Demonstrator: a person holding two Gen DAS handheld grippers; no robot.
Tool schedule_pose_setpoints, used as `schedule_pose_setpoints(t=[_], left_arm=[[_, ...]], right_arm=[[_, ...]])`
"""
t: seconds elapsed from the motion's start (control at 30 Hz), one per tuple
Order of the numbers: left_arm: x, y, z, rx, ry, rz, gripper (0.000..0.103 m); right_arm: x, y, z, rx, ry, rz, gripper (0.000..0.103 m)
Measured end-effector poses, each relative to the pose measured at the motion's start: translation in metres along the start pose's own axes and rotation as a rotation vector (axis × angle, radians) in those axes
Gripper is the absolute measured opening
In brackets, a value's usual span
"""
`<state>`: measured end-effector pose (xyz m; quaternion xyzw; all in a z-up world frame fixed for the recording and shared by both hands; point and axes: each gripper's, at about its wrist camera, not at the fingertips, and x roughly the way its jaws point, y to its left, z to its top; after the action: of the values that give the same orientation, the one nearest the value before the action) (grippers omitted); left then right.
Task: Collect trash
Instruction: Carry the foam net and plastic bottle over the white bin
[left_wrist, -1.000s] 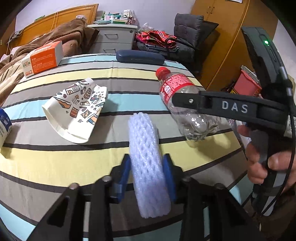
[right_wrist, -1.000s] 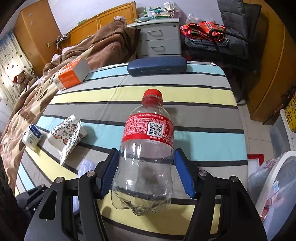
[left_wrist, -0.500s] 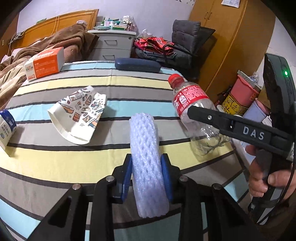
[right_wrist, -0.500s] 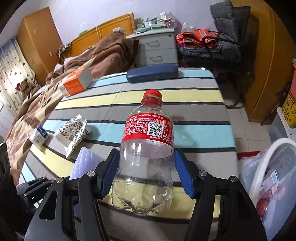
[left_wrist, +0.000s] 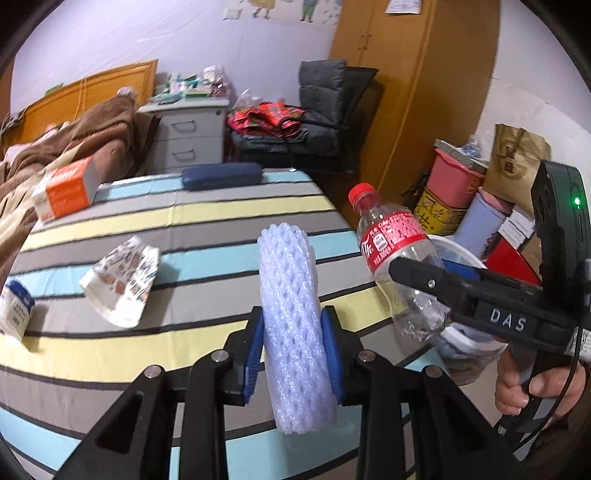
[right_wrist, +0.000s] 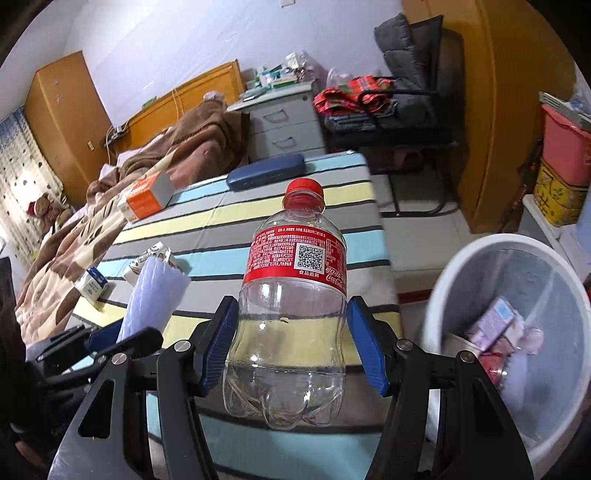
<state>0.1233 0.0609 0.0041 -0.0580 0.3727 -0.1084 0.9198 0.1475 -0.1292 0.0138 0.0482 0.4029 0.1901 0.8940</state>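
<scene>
Above the striped table (left_wrist: 207, 206), left wrist view: left gripper (left_wrist: 293, 354) pinching a white foam net sleeve (left_wrist: 291, 317), blue pads pressed into both its sides, sleeve standing up between them, lifted off the cloth. Right of the table's edge, right gripper (left_wrist: 436, 277) clamped on a clear plastic bottle (left_wrist: 399, 258) with red cap and red label, tilted, held over a white bin (left_wrist: 465, 258). Left of the sleeve on the table, a crumpled patterned paper cup (left_wrist: 123, 282), a small blue-and-white carton (left_wrist: 14, 310), an orange box (left_wrist: 66, 192); at the far edge, a dark blue case (left_wrist: 221, 175).

Beside the table's right edge, right wrist view: right gripper (right_wrist: 291, 347) squeezing the plastic bottle (right_wrist: 291, 325) at its clear lower body, cap up, a little liquid at the bottom. Right of the table, white bin (right_wrist: 443, 280) with packets inside, close beside the bottle. Left, foam net sleeve (right_wrist: 155, 295) in the left gripper (right_wrist: 122, 332), over the table (right_wrist: 295, 199).
</scene>
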Motion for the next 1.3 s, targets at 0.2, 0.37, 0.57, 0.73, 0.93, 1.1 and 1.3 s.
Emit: schedule_pose_setpoints(t=[0.2, 0.37, 0.57, 0.73, 0.93, 1.1, 1.3], left_arm=[[-0.002, -0.037, 0.011, 0.068, -0.024, -0.044, 0.032], [0.002, -0.068, 0.020, 0.122, -0.034, -0.087, 0.032], [0.014, -0.107, 0.028, 0.183, -0.023, -0.157, 0.032], [0.028, -0.139, 0.036, 0.222, -0.003, -0.210, 0.032], [0.049, -0.168, 0.042, 0.249, 0.033, -0.264, 0.032], [0.072, -0.188, 0.041, 0.275, 0.078, -0.272, 0.032], [0.089, -0.200, 0.034, 0.289, 0.118, -0.285, 0.033]], right_arm=[[-0.024, -0.022, -0.005, 0.039, -0.050, -0.037, 0.062], [-0.041, -0.045, -0.011, 0.072, -0.083, -0.096, 0.062], [-0.057, -0.071, -0.019, 0.126, -0.107, -0.161, 0.062], [-0.067, -0.093, -0.025, 0.172, -0.112, -0.212, 0.062], [-0.072, -0.118, -0.033, 0.217, -0.102, -0.267, 0.062], [-0.063, -0.133, -0.038, 0.240, -0.063, -0.289, 0.062], [-0.059, -0.144, -0.042, 0.248, -0.034, -0.315, 0.063]])
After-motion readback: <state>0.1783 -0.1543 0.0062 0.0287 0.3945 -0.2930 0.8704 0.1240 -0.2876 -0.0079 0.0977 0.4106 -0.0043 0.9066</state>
